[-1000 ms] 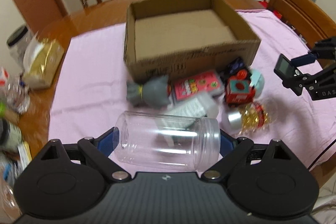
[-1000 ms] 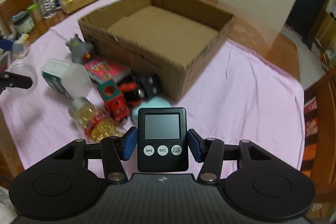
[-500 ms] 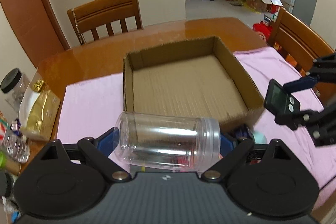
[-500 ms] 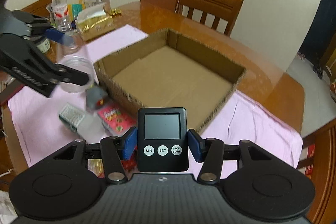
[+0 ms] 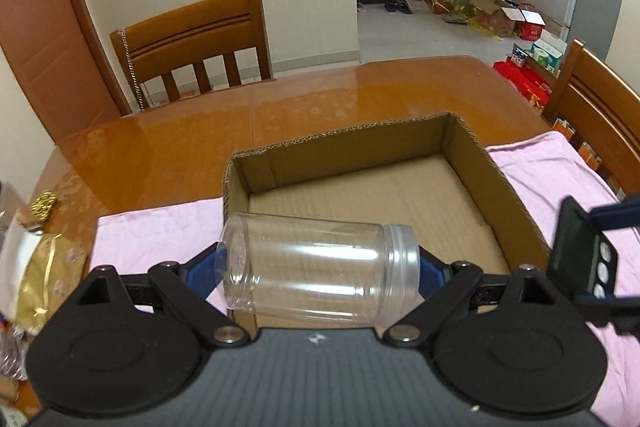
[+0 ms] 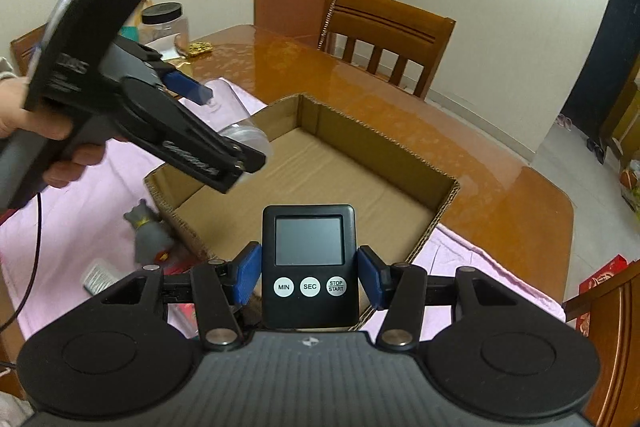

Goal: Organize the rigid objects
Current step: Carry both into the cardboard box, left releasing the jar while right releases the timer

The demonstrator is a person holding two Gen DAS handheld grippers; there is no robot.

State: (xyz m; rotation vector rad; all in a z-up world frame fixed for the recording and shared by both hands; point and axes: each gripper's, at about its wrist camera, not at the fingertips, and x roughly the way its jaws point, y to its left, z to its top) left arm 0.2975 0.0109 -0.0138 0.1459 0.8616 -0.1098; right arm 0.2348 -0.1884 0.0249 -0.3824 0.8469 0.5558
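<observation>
My left gripper (image 5: 319, 267) is shut on a clear plastic jar (image 5: 320, 269) held sideways, its base to the left, over the near left corner of the open cardboard box (image 5: 516, 199). My right gripper (image 6: 308, 277) is shut on a black digital timer (image 6: 308, 265) with three white buttons, held upright above the box's near edge (image 6: 436, 223). In the left wrist view the timer (image 5: 584, 255) shows at the right, beside the box's right wall. The right wrist view shows the left gripper (image 6: 224, 131) over the box's left corner, with a hand (image 6: 24, 123) on its handle.
The box sits on a pink cloth (image 5: 160, 227) on a glossy wooden table (image 5: 280, 107). A grey toy figure (image 6: 146, 231) and other small items lie left of the box. Wooden chairs (image 5: 192, 47) stand around the table. A gold packet (image 5: 44, 267) and a jar (image 6: 166, 23) sit at the table's left.
Both grippers have moved forward with their loads, from above the scattered items to over the box. The left gripper now enters the right wrist view at upper left.
</observation>
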